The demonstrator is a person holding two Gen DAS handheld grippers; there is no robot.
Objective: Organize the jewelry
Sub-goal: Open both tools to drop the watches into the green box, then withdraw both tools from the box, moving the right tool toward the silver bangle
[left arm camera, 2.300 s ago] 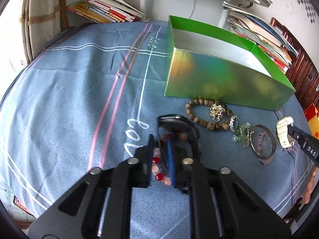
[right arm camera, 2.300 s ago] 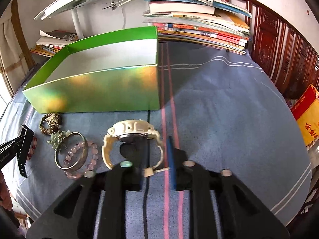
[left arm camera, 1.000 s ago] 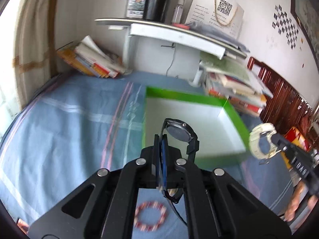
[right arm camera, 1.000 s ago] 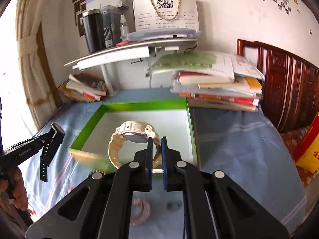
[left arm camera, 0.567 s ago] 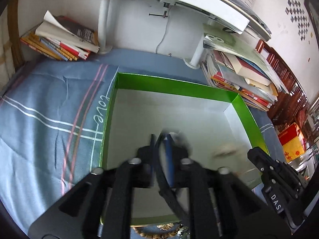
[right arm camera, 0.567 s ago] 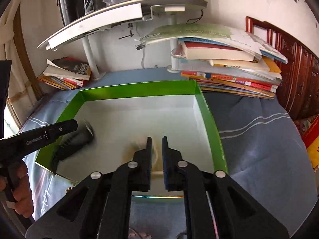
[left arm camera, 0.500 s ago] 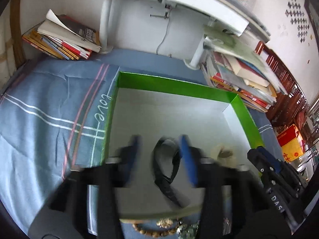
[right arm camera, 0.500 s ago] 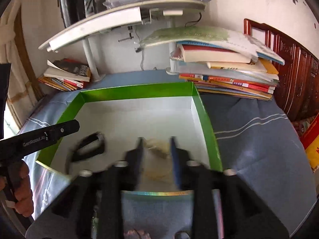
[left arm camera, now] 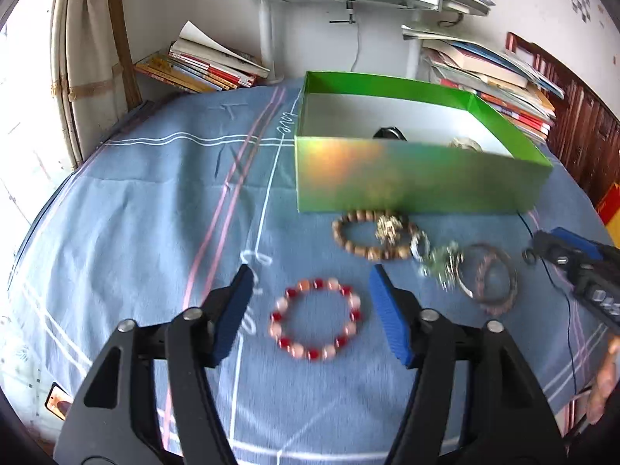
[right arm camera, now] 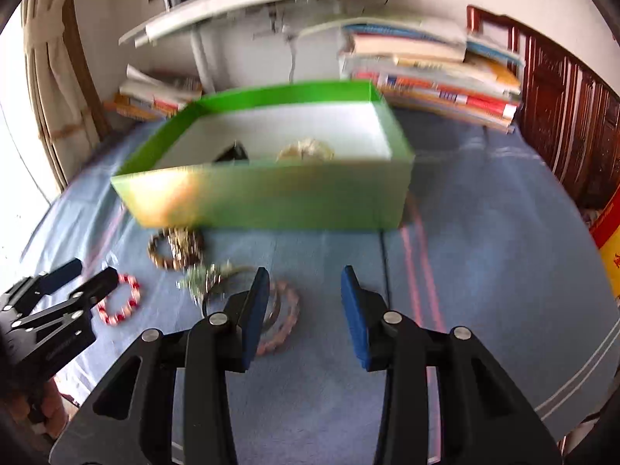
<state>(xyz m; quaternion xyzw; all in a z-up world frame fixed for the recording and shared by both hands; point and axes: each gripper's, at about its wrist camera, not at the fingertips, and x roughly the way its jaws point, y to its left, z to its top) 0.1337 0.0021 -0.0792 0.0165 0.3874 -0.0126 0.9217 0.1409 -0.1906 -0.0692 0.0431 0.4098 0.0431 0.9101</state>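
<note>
The left gripper (left arm camera: 310,290) is over the blue cloth (left arm camera: 155,201) with its jaws opening, and the red bead bracelet (left arm camera: 317,318) lies flat on the cloth right between and just ahead of its blue pads, untouched and much nearer this hand than the other. The right gripper (right arm camera: 304,302) stands spread and empty, with the pink bangle (right arm camera: 285,317) lying just off its left pad rather than between the two, so I'd guess it needs to shift leftward. Both watches already sit in the green box (left arm camera: 418,178) beyond, with the wooden bracelet (left arm camera: 368,238) and charms lying in front of it.
</note>
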